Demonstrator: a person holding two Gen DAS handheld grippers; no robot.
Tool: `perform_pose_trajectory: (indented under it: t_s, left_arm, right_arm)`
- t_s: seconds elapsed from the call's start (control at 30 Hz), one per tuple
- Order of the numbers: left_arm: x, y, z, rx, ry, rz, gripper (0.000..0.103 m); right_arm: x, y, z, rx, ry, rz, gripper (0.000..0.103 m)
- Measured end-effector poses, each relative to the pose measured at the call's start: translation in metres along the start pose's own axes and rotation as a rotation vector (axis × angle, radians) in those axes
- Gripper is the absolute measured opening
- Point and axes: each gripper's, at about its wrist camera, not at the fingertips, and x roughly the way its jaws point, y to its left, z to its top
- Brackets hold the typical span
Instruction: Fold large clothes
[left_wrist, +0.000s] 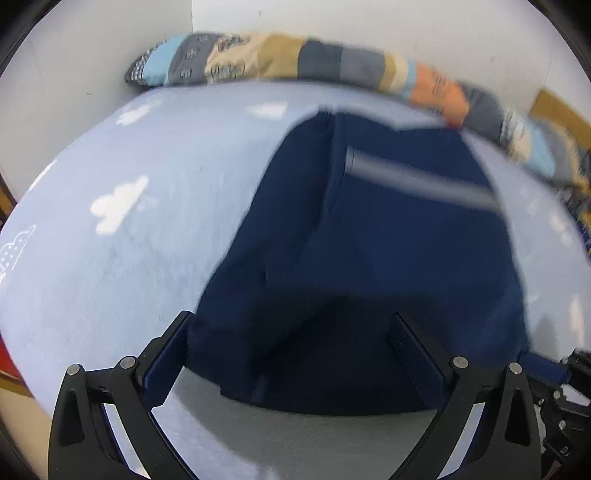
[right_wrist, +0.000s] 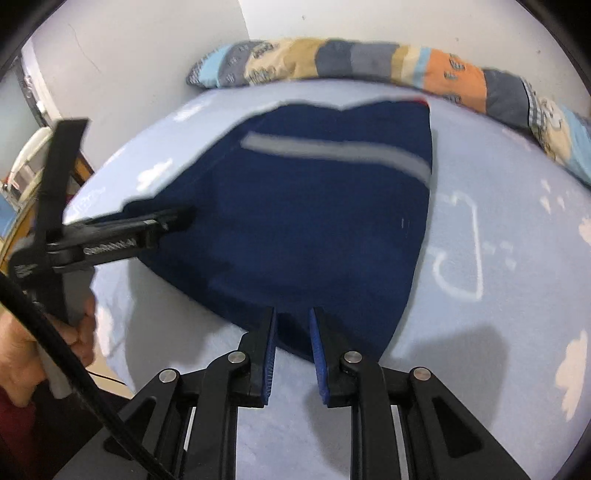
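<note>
A home bedroom, bed (right_wrist: 498, 258) with pale blue cloud-print sheet, long patchwork pillow (right_wrist: 369, 62) along plain white walls (right_wrist: 129, 55) in a corner

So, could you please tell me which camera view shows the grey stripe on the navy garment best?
The right wrist view: the grey stripe runs nearly unbroken across the navy garment, only slightly blurred. In the left wrist view the stripe is shorter, off to the right and more smeared.

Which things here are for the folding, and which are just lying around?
For the folding: navy garment, left gripper, right gripper.
Just there: patchwork pillow, cloud-print bedsheet, wall.
</note>
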Motion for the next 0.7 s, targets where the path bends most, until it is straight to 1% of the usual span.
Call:
perform_pose_trajectory:
  t_s: [0.07, 0.1, 0.17, 0.23, 0.27, 0.3, 0.33, 0.37, 0.43, 0.47, 0.57, 0.6, 0.63, 0.67, 0.7]
  left_arm:
    - [0.008, 0.003, -0.002, -0.023, 0.018, -0.016, 0.103]
    - [0.010, 0.008, -0.001, -0.051, 0.030, -0.041, 0.103]
    - [0.007, 0.013, 0.002, -0.082, 0.034, -0.063, 0.103]
    - [-0.006, 0.018, 0.007, -0.095, -0.009, -0.059, 0.102]
    - [-0.013, 0.021, 0.012, -0.104, -0.032, -0.065, 0.102]
    - [-0.021, 0.026, 0.016, -0.117, -0.058, -0.074, 0.102]
    - [-0.028, 0.031, 0.022, -0.133, -0.088, -0.084, 0.102]
    - [-0.032, 0.035, 0.026, -0.145, -0.104, -0.087, 0.102]
    - [-0.034, 0.044, 0.035, -0.171, -0.125, -0.083, 0.102]
    - [-0.032, 0.047, 0.038, -0.183, -0.122, -0.092, 0.102]
    - [-0.018, 0.054, 0.046, -0.213, -0.066, -0.168, 0.102]
    - [-0.011, 0.056, 0.050, -0.211, -0.036, -0.200, 0.102]
    - [-0.007, 0.058, 0.052, -0.210, -0.014, -0.215, 0.102]
    - [-0.001, 0.060, 0.057, -0.214, 0.001, -0.218, 0.102]
    - [0.003, 0.065, 0.060, -0.228, 0.009, -0.217, 0.102]
  right_arm:
    - [0.016, -0.004, -0.004, 0.002, 0.018, 0.018, 0.020]
    - [0.018, -0.006, -0.002, 0.017, 0.021, 0.030, 0.020]
    - [0.017, -0.007, 0.001, 0.013, 0.036, 0.040, 0.020]
    - [0.008, -0.010, 0.001, 0.016, 0.025, 0.059, 0.020]
    - [-0.004, -0.015, 0.002, 0.039, -0.008, 0.092, 0.020]
    - [-0.012, -0.018, 0.003, 0.054, -0.028, 0.102, 0.021]
    - [-0.019, -0.022, 0.004, 0.066, -0.045, 0.100, 0.023]
    - [-0.026, -0.030, 0.006, 0.082, -0.060, 0.092, 0.030]
    - [-0.032, -0.043, 0.007, 0.131, -0.073, 0.084, 0.035]
    - [-0.034, -0.052, 0.007, 0.166, -0.081, 0.087, 0.036]
    - [-0.033, -0.072, 0.004, 0.254, -0.083, 0.119, 0.040]
    - [-0.030, -0.080, 0.006, 0.289, -0.086, 0.145, 0.044]
    - [-0.028, -0.088, 0.006, 0.329, -0.088, 0.177, 0.056]
    - [-0.028, -0.095, 0.004, 0.370, -0.093, 0.198, 0.062]
    - [-0.029, -0.100, 0.005, 0.396, -0.097, 0.209, 0.062]
